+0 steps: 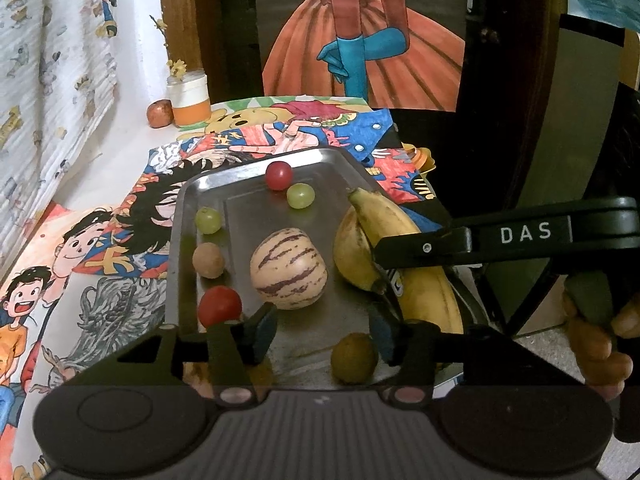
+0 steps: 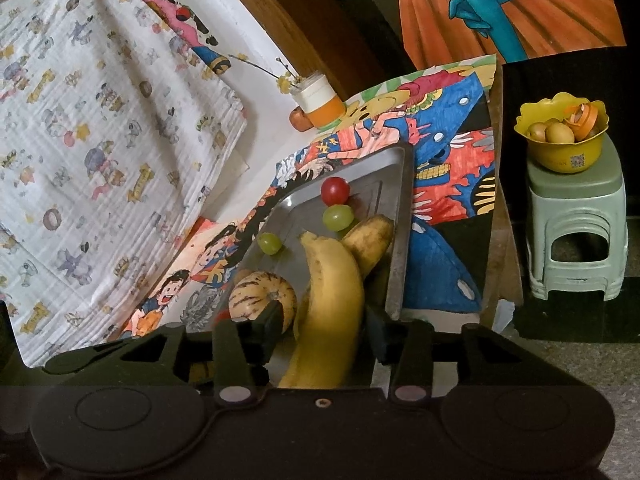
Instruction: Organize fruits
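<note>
A steel tray [image 1: 240,196] lies on the drawing-covered table. It holds a striped melon [image 1: 289,269], two red tomatoes [image 1: 279,175] [image 1: 219,306], two green grapes [image 1: 300,195] [image 1: 208,220], a brown round fruit [image 1: 207,260], an olive fruit [image 1: 354,358] and two bananas [image 1: 404,252]. My left gripper [image 1: 320,330] is open and empty over the tray's near end. My right gripper [image 2: 322,330] straddles the front banana [image 2: 330,304]; its jaws are apart, not clamped. The right gripper [image 1: 500,240] also shows in the left wrist view at the banana.
A yellow bowl [image 2: 560,156] of fruit stands on a pale green stool [image 2: 576,216] right of the table. A white-and-orange jar [image 1: 188,100] and a reddish fruit [image 1: 159,114] stand at the table's far left. A patterned cloth [image 2: 100,120] lies at the left.
</note>
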Demonstrator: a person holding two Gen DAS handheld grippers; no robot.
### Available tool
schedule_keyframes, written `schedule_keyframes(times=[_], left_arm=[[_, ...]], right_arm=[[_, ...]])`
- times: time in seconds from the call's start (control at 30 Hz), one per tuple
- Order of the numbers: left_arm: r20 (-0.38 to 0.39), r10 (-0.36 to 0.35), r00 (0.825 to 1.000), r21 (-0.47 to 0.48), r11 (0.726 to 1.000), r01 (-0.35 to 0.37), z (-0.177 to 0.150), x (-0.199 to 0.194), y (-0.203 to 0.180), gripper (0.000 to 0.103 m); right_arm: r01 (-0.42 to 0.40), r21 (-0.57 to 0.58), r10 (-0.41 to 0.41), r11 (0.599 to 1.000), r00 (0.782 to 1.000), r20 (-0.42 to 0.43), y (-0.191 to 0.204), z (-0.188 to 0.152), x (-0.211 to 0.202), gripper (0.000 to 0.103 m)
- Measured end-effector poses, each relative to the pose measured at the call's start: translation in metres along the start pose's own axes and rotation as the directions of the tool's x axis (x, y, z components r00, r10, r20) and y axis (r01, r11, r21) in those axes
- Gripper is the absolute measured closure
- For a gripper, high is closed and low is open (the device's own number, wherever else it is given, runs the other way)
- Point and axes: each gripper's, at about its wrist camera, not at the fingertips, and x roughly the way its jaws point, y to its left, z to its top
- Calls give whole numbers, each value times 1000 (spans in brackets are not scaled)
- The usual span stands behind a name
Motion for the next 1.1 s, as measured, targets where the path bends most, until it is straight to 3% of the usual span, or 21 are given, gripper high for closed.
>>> schedule_keyframes(times=[0.47,1.1], left_arm=[[44,10,999,-16,1000,-9,2,-17,-1,33],[124,79,989,-163,985,-58,-5,-48,29,6]], right_arm=[[-23,8,23,1000,998,50,4,4,-21,37],[-25,6,24,1000,997,73,16,0,-32,18]])
